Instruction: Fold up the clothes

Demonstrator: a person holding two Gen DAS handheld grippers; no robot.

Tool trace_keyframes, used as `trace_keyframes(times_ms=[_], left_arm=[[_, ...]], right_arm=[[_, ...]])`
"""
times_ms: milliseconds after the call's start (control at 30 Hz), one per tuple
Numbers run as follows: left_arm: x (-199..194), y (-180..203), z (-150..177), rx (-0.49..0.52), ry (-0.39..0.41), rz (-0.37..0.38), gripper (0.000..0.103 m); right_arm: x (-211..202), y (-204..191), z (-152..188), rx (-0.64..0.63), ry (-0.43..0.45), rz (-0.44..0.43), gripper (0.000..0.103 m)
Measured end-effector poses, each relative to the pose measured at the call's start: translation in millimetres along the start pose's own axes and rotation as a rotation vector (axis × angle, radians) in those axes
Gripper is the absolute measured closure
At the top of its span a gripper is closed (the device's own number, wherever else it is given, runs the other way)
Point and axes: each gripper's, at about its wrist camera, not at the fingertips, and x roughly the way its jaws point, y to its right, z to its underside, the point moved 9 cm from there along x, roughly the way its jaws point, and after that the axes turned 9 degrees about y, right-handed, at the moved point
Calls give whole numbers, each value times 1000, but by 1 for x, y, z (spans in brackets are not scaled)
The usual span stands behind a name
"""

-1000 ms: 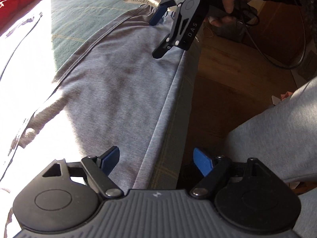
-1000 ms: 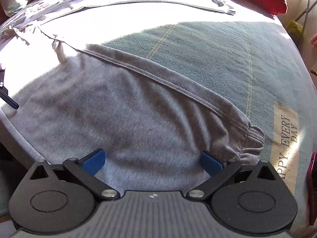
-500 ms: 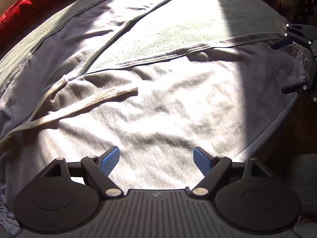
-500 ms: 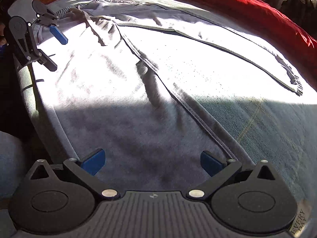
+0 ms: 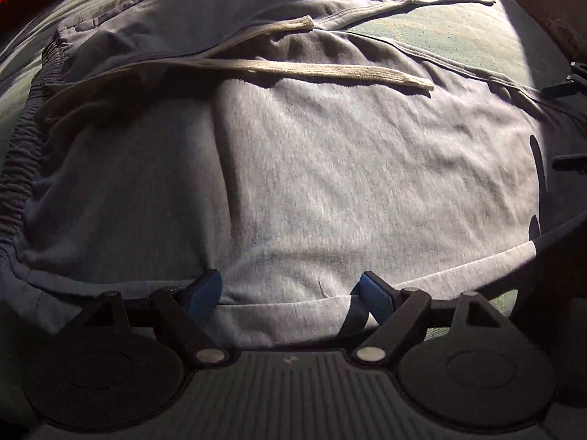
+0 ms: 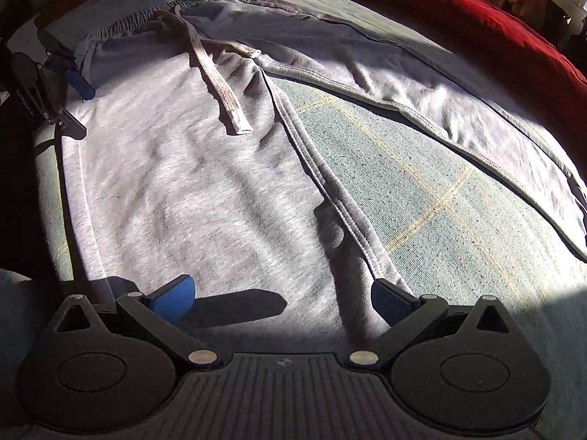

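Currently I see grey sweatpants (image 5: 330, 168) spread flat over a green cover (image 6: 403, 190) with thin yellow check lines; the pants fill the centre of both wrist views. Fabric is a soft heathered fleece, lightly rumpled, with double-stitched seams along the inner legs. Waistband (image 5: 22, 154) is gathered elastic, ribbed, at 9 o'clock in the left wrist view. Two flat woven drawstring ends (image 5: 330, 71), off-white with frayed tips, lie across the front, running from the waistband toward 2 o'clock. In the right wrist view the legs diverge in a V, with bare cover showing between them from centre to 4 o'clock.

Left gripper (image 5: 290, 293): jaws apart, blue pads above the near hem of the pants, nothing pinched between them. It also appears at 9 o'clock in the right wrist view, over the waistband corner.
Right gripper (image 6: 282, 299): jaws apart, nothing clamped; one pad is sunlit and throws a long shadow on the fleece, the other sits in shade by the inner leg seam. Its black finger ends show at 3 o'clock in the left wrist view.

Red fabric (image 6: 458, 11) runs along the far side, 12 to 2 o'clock. Hard sunlight, deep shadow at the rims, so edge detail is poor.
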Motion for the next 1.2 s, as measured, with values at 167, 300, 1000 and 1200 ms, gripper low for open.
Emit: trace_keyframes(times_ms=[167, 300, 1000, 1200], left_arm=[[-15, 27, -19, 34, 46, 122, 21], [-5, 43, 0, 68, -15, 185, 21], [26, -119, -79, 10, 177, -163, 21], [11, -132, -65, -103, 137, -192, 22]], right_arm=[[13, -21, -21, -66, 11, -38, 0], [25, -37, -28, -83, -9, -78, 0], [50, -52, 14, -115, -132, -116, 0], [49, -52, 17, -116, -131, -121, 0]])
